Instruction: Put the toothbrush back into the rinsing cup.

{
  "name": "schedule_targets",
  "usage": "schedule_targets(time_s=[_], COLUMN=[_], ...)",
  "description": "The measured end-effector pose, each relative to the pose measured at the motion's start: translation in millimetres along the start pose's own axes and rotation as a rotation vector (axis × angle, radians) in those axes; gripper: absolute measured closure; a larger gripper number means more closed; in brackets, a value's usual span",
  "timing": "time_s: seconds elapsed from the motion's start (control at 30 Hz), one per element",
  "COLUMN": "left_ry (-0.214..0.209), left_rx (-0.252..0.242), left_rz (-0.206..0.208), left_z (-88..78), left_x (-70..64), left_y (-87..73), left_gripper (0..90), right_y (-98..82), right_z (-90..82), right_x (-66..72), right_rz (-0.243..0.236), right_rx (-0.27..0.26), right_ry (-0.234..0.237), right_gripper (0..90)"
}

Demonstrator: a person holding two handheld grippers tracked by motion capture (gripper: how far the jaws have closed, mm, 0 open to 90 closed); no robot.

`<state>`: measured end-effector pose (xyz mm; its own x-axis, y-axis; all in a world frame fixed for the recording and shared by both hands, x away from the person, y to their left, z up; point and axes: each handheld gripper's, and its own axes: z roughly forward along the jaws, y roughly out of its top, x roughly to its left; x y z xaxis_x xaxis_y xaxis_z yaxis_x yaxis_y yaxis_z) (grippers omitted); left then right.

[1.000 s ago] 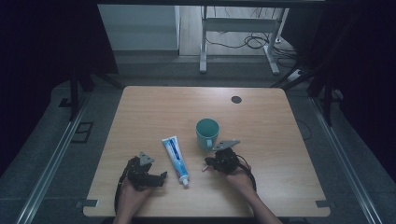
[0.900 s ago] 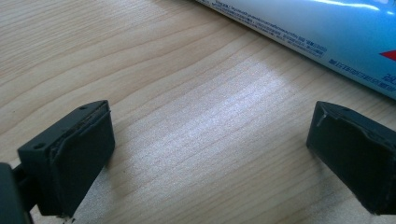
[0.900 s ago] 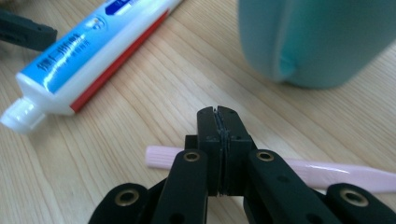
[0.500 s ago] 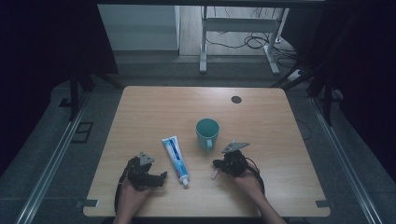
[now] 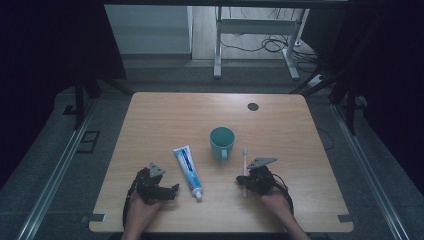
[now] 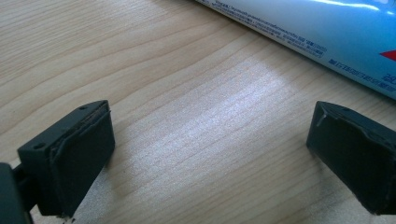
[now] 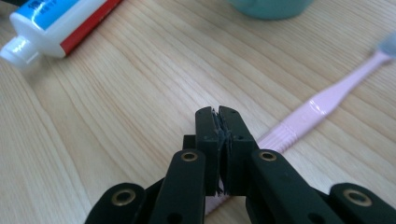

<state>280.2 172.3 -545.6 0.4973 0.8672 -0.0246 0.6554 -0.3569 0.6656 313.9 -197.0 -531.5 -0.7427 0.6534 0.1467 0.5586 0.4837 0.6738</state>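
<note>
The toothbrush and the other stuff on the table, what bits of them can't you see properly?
- Toothbrush: in the right gripper view its bristle end is blurred, and the shut right gripper covers the handle's near end.
- Toothpaste tube: the left gripper view's top and right edges cut it off; its small print is too tiny to read.
- Cup: cut off by the right gripper view's top edge. In the high view, whether anything is inside is too dark to tell.

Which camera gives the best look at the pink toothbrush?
The right gripper view: the toothbrush lies close up on the wood, its pink handle sharp, the head blurred. The high view shows it small, beside the teal cup. The left gripper view looks at toothpaste instead.
</note>
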Motion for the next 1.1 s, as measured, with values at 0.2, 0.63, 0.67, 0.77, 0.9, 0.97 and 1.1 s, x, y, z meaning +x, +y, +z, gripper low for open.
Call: schedule_targets(time_s=[0.2,0.63,0.67,0.77,0.9,0.97,1.1], left_ry=[0.0,0.0,0.0,0.0,0.0,0.0,0.0], left_rx=[0.0,0.0,0.0,0.0,0.0,0.0,-0.001], left_rz=[0.001,0.0,0.0,-0.001,0.0,0.0,0.001], left_z=[0.0,0.0,0.0,0.0,0.0,0.0,0.0], left_x=[0.0,0.0,0.0,-0.1,0.0,0.0,0.0], left_y=[0.0,0.0,0.0,0.0,0.0,0.0,0.0], left_gripper=[1.1,1.1,1.1,1.1,1.1,1.1,1.1], right_y=[-9.0,-23.8,-24.7,-26.9,-26.0,-24.1,-19.2], right_z=[-11.8,-32.2,-33.8,-37.7,-38.0,-39.3,-45.3], right_x=[-8.0,-28.8,-30.5,-35.0,-33.6,-32.1,-33.3], right_rz=[0.014,0.046,0.05,0.059,0.053,0.046,0.035], right_rx=[0.004,0.013,0.015,0.019,0.028,0.03,0.05], right_ry=[-0.022,-0.077,-0.082,-0.092,-0.089,-0.088,-0.104], right_gripper=[86.7,86.4,86.4,86.3,85.2,82.9,76.9])
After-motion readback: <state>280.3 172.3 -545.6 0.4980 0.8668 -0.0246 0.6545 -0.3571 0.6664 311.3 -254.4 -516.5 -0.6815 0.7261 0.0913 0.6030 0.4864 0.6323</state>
